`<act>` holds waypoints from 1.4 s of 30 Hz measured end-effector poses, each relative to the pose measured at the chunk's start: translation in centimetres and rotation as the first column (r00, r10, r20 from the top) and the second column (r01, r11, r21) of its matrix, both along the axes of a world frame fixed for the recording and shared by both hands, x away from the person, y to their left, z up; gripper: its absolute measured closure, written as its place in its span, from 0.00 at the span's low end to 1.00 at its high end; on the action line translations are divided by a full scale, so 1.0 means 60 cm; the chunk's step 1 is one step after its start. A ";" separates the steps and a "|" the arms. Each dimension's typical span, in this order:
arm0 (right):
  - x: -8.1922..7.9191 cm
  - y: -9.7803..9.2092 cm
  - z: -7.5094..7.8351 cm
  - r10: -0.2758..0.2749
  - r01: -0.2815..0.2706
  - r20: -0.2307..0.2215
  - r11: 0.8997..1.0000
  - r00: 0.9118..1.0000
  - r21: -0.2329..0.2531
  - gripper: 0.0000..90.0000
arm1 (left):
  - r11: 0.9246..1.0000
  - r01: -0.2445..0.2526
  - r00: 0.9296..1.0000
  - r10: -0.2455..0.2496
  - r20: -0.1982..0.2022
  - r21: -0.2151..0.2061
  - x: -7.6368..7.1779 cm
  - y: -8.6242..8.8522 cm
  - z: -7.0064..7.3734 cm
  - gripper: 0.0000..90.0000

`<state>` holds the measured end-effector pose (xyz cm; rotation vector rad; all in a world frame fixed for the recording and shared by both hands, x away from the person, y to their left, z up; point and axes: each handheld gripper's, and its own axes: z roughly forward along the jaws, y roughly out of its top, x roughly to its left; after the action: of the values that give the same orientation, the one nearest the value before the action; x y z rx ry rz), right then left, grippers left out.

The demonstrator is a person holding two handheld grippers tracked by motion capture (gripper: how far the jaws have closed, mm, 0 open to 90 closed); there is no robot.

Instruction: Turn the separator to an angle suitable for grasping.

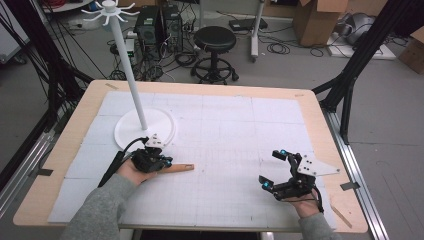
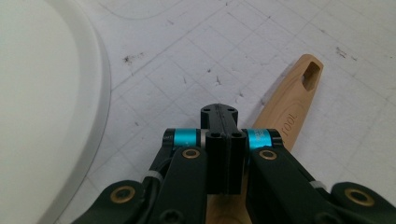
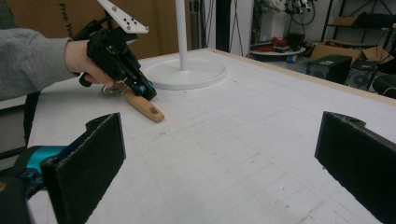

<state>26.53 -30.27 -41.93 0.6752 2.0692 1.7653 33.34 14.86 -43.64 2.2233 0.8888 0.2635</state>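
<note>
High view: left gripper (image 1: 167, 162) sits near the table's (image 1: 310, 107) left side, just off the front rim of the white round stand base (image 1: 165, 127). Its jaws are pinched together over the wooden tool handle (image 1: 181, 168), which lies flat on the white grid mat (image 1: 230, 130) and points right toward the middle. Right gripper (image 1: 273, 170) rests near the front-right corner, jaws spread wide with nothing between them, well apart from the handle. Probably parked so the left does the pick alone

Left gripper view: jaws meet at the centre, the handle (image 2: 289, 100) runs out underneath them up and to the right. Hang slot at its far end, "TOOL" stamped on the wood. Grip sits back from the slot end, which would leave the slot free for hanging on the stand's hooks, I'd guess. Base rim (image 2: 100, 88) close on the left, not touching

Right gripper view: own pads (image 3: 88, 163) far apart, bare mat between. Across the table the left gripper (image 3: 142, 88) clamps down on the handle (image 3: 145, 108), still flat on the mat, base (image 3: 187, 74) and pole (image 3: 181, 28) just behind
</note>
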 end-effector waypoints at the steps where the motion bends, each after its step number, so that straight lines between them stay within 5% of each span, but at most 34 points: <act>1: 0.000 0.000 0.000 -0.001 0.001 0.000 1.000 1.000 0.000 0.01 | 1.000 -0.004 1.000 0.004 0.001 -0.005 -0.001 0.000 -0.001 1.00; 9: 0.000 0.000 0.000 0.001 -0.001 -0.004 1.000 1.000 -0.002 0.01 | 1.000 0.007 0.999 -0.007 0.038 0.003 -0.001 -0.001 -0.001 1.00; 19: 0.002 0.002 -0.001 0.005 -0.005 -0.006 1.000 1.000 -0.006 0.01 | 0.995 0.029 0.996 -0.021 0.084 -0.095 -0.018 0.023 0.032 0.92; 27: 0.005 0.002 -0.002 0.019 -0.019 -0.006 1.000 1.000 0.001 0.01 | 0.991 0.059 0.993 -0.046 0.111 -0.123 -0.037 0.030 0.051 0.74; 33: 0.013 0.005 -0.005 0.030 -0.030 -0.011 1.000 0.999 0.008 0.01 | 0.977 0.099 0.984 -0.068 0.166 -0.187 -0.050 0.041 0.064 0.48; 35: 0.013 0.005 -0.005 0.028 -0.028 -0.015 1.000 0.999 0.009 0.01 | 0.982 0.083 0.987 -0.057 0.150 -0.171 -0.051 0.044 0.067 0.45; 39: 0.014 0.007 -0.005 0.027 -0.027 -0.009 1.000 1.000 0.002 0.01 | 0.977 0.126 0.977 -0.092 0.191 -0.174 -0.058 0.050 0.069 0.34; 42: 0.015 0.009 -0.005 0.025 -0.025 -0.008 1.000 1.000 -0.002 0.01 | 0.985 0.092 0.978 -0.062 0.200 -0.143 -0.059 0.052 0.069 0.29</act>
<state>27.41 -29.72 -42.24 0.6594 2.0932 1.7760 29.82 17.96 -39.53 2.0462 0.6917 0.3580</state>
